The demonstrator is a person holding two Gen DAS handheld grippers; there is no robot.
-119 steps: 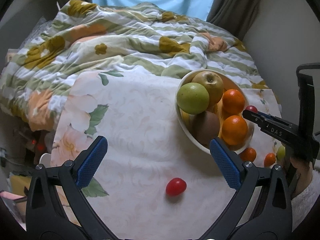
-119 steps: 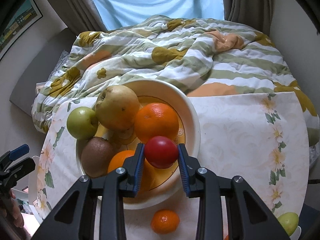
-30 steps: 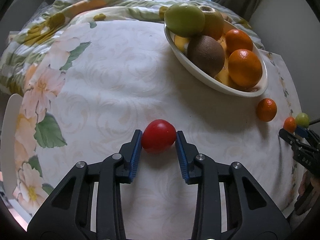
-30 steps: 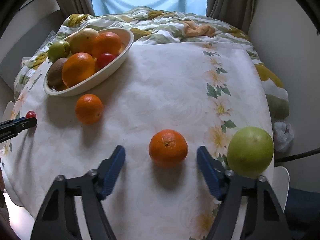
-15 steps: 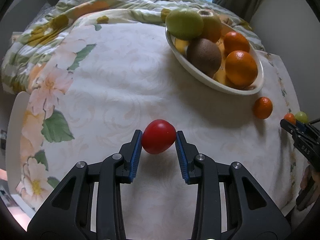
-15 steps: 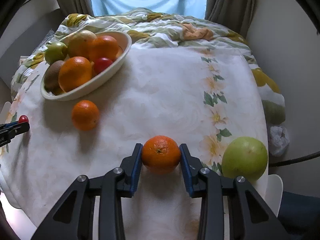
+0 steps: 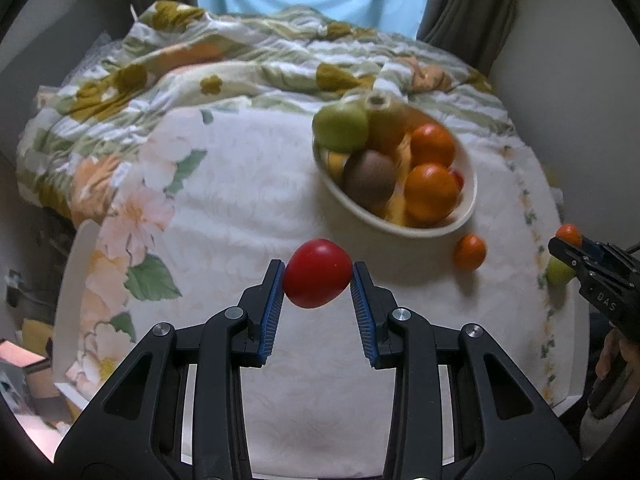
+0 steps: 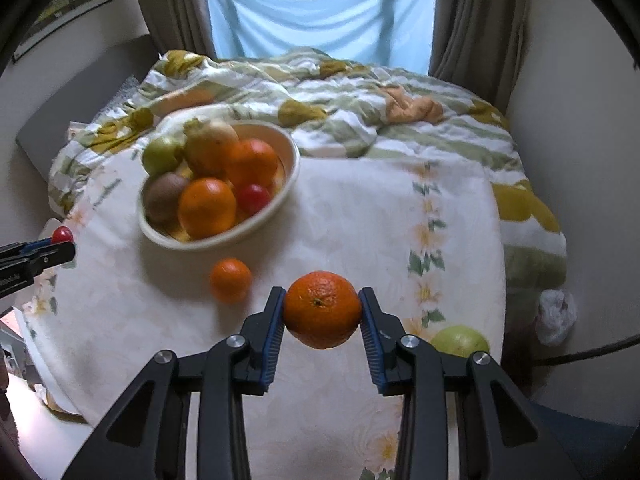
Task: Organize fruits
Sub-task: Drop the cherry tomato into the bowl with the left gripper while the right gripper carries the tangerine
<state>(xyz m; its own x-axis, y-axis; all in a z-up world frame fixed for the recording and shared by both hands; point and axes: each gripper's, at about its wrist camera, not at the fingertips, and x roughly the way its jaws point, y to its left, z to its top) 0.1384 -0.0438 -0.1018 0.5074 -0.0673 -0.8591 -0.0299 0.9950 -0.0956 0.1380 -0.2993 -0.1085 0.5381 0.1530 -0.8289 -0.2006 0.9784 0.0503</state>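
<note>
The red tomato (image 7: 318,273) sits pinched between the blue pads of the left gripper (image 7: 318,280), clear of the tablecloth (image 7: 248,184). The small orange (image 8: 322,310) is clamped the same way in the right gripper (image 8: 322,314) — both jaws nearly closed on their fruit. The cream bowl (image 7: 466,216) lies ahead and right of the left gripper, ahead and left of the right; neither looks clearly nearer. One loose mandarin (image 8: 231,280) and a green apple (image 8: 460,342) wait on the cloth — the apple just right of the right gripper.
</note>
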